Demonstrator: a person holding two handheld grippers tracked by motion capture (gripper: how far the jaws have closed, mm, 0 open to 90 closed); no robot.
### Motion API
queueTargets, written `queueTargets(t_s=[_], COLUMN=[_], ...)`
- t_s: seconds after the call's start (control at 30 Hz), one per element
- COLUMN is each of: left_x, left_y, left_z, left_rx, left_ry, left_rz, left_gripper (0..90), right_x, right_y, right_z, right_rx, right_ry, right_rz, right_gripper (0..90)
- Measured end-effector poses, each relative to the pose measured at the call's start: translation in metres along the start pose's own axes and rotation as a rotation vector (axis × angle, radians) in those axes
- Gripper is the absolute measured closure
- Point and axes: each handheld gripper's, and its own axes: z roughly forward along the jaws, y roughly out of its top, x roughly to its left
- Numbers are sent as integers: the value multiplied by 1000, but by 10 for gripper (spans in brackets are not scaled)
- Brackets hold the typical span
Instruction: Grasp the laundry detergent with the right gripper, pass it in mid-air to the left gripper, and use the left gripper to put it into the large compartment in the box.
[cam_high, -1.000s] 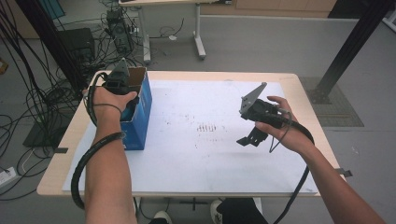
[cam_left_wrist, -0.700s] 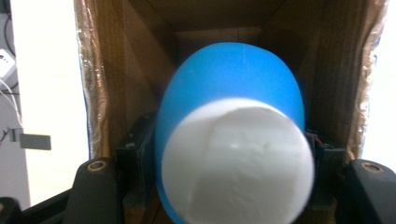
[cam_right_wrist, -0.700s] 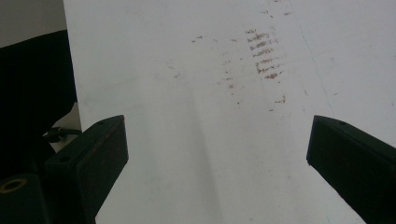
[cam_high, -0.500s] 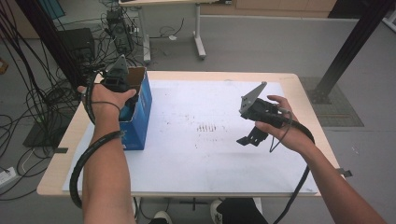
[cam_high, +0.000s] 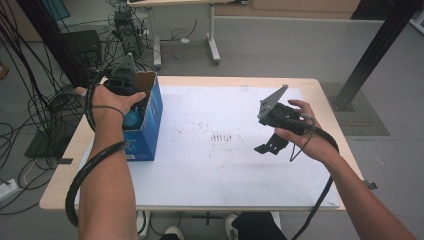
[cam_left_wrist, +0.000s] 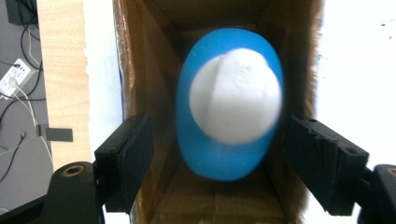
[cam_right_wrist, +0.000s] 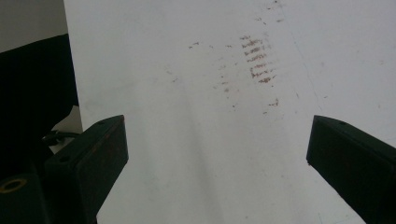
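Observation:
A blue cardboard box (cam_high: 150, 131) stands open-topped at the table's left side. My left gripper (cam_high: 130, 102) points down into it. In the left gripper view, a blurred blue and white egg-shaped object (cam_left_wrist: 231, 116) sits between the brown box walls (cam_left_wrist: 140, 70). The jaws of my left gripper (cam_left_wrist: 219, 128) have just been opening; the object lies between them, with a gap to each pad. My right gripper (cam_high: 270, 146) hovers open over the white table sheet (cam_right_wrist: 196, 70) at the right, with nothing between its pads (cam_right_wrist: 100, 149).
Brown smudge marks (cam_high: 222, 136) sit mid-sheet on the white cover of the wooden table (cam_high: 65, 165). Cables (cam_high: 30, 120) and equipment crowd the floor to the left. A second table's legs (cam_high: 212, 35) and a black post (cam_high: 370, 55) stand beyond the far edge.
My left hand has lifted a little above the box. The right hand and its gripper have kept still.

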Motion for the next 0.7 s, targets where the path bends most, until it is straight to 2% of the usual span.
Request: queueTargets(t_s=[0.23, 0.37, 0.43, 0.57, 0.63, 0.7], left_x=[-6, -17, -25, -49, -59, -70], left_y=[-11, -15, -15, -13, -12, -12], left_z=[-25, -37, -41, -46, -48, -50], left_rx=[-32, -62, -70, -87, -93, -102], left_ry=[-9, -25, -33, -60, -73, -68], left_rz=[18, 46, 74, 154, 178, 209], left_gripper=[189, 137, 128, 119, 112, 111], right_x=[-4, -8, -11, -14, -15, -17], right_y=[-1, -1, 0, 0, 0, 0], right_z=[-6, -8, -10, -13, -15, -17], right_rx=[8, 26, 42, 61, 68, 74], right_ry=[-15, -18, -17, -21, -21, -22], right_rz=[21, 30, 34, 37, 37, 37], right_gripper=[56, 56, 57, 57, 57, 57])
